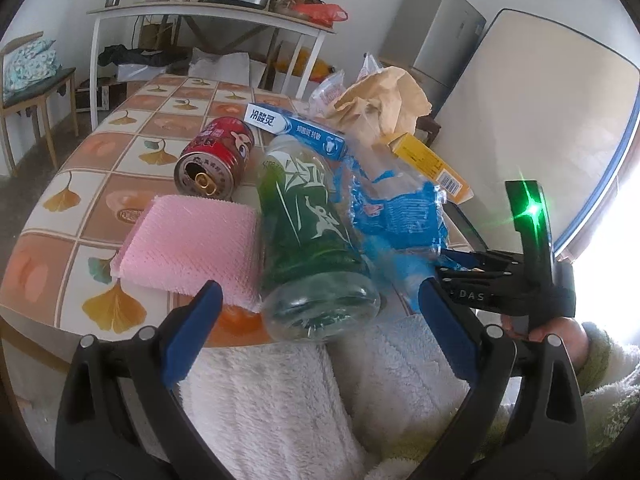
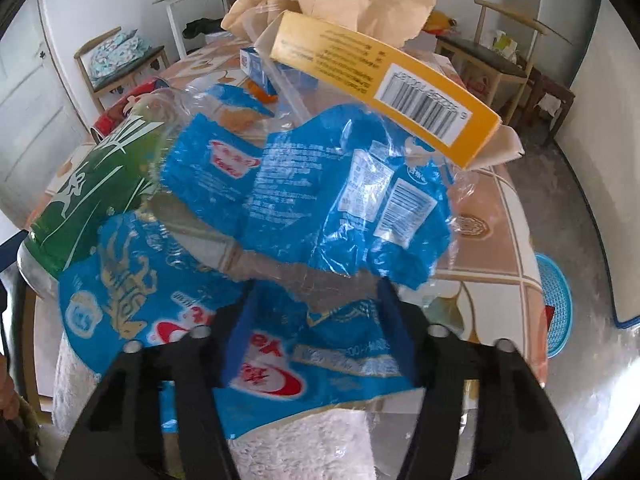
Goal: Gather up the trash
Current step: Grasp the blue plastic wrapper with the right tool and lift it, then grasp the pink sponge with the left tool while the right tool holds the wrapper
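Observation:
A green-labelled plastic bottle (image 1: 312, 220) lies on the patterned table (image 1: 100, 184), its base toward me. My left gripper (image 1: 320, 312) is open, its blue pads either side of the bottle's base without touching. Beside it lie a pink sponge (image 1: 192, 248), a red can (image 1: 216, 156), a blue toothpaste box (image 1: 296, 128), a yellow box (image 1: 432, 164), crumpled brown paper (image 1: 384, 100) and a blue plastic wrapper (image 1: 400, 216). My right gripper (image 2: 316, 320) is open with its fingers around the near end of the blue wrapper (image 2: 304, 184). The yellow box (image 2: 384, 80) lies above the wrapper.
A white table (image 1: 208, 16) with a cooker and bottles stands at the back, a fridge (image 1: 436, 36) to its right. Chairs stand at the left (image 1: 28, 84) and beyond the table (image 2: 500, 56). A blue basket (image 2: 556, 304) sits on the floor. White fleece (image 1: 280, 400) lies below.

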Tool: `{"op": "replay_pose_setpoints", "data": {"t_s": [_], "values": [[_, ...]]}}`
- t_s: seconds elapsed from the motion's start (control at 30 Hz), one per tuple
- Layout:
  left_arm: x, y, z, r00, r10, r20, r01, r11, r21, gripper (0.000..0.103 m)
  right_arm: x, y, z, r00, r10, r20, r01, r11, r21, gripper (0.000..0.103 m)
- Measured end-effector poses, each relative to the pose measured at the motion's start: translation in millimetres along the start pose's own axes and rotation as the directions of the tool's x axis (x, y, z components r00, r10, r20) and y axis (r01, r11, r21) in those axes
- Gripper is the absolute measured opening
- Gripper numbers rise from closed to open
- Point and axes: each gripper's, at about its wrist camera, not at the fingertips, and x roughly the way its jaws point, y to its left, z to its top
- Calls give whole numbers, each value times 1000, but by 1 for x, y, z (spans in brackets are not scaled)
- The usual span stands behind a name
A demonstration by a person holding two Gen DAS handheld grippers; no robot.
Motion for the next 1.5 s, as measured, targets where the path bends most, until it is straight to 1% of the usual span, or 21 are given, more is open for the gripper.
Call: {"op": "replay_pose_setpoints", "data": {"t_s": [0.07, 0.1, 0.17, 0.27, 0.37, 0.47, 0.53, 0.6, 0.8, 0.93, 1.07, 1.17, 1.27, 1.4, 1.5], "values": [[0, 0, 0, 1000, 6, 1, -6, 1000, -2, 94, -1, -2, 2, 1000, 4, -2, -4, 1000, 0, 34], [0, 0, 0, 1000, 9, 3, -9, 1000, -2, 94, 0, -5, 1, 1000, 7, -3, -7, 1000, -1, 31], [-2, 0, 1, 1000, 16, 7, -16, 1000, -3, 94, -6, -7, -2, 1000, 19, -1, -19, 1000, -5, 21], [-5, 0, 2, 999, 31, 19, -31, 999, -7, 94, -12, -9, -6, 999, 41, 10, -41, 999, -25, 11], [-9, -1, 3, 999, 45, 29, -45, 999, -8, 94, -20, -8, -10, 998, 64, 27, -63, 997, -46, 9], [-11, -2, 3, 998, 55, 31, -54, 998, -12, 94, -35, -8, -17, 995, 78, 64, -73, 994, -78, 8], [-12, -4, 3, 998, 53, 31, -52, 998, -18, 94, -41, -9, -19, 994, 77, 81, -70, 994, -88, 8], [-13, -6, 4, 998, 47, 31, -46, 999, -23, 94, -49, -13, -21, 991, 93, 101, -85, 993, -86, 8], [-14, -14, 7, 999, 30, 30, -30, 999, -14, 94, -71, -28, -25, 978, 139, 157, -133, 990, -47, 7], [-14, -19, 8, 999, 19, 36, -19, 1000, -17, 94, -86, -41, -23, 960, 189, 206, -192, 981, -5, 7], [-19, -19, 9, 998, 38, 55, -37, 999, -22, 94, -93, -50, -19, 947, 212, 241, -225, 974, 30, 7], [-24, -10, 11, 996, 58, 71, -54, 997, -53, 94, -98, -56, -15, 938, 225, 263, -246, 968, 49, 7], [-32, 5, 14, 991, 90, 95, -80, 991, -104, 94, -100, -56, -14, 935, 225, 275, -248, 967, 53, 7], [-40, 35, 16, 987, 121, 104, -95, 971, -219, 94, -99, -56, -12, 935, 224, 275, -248, 967, 55, 7], [-38, 57, 17, 988, 123, 91, -89, 948, -306, 94, -97, -54, -11, 936, 222, 272, -246, 968, 54, 7]]}}
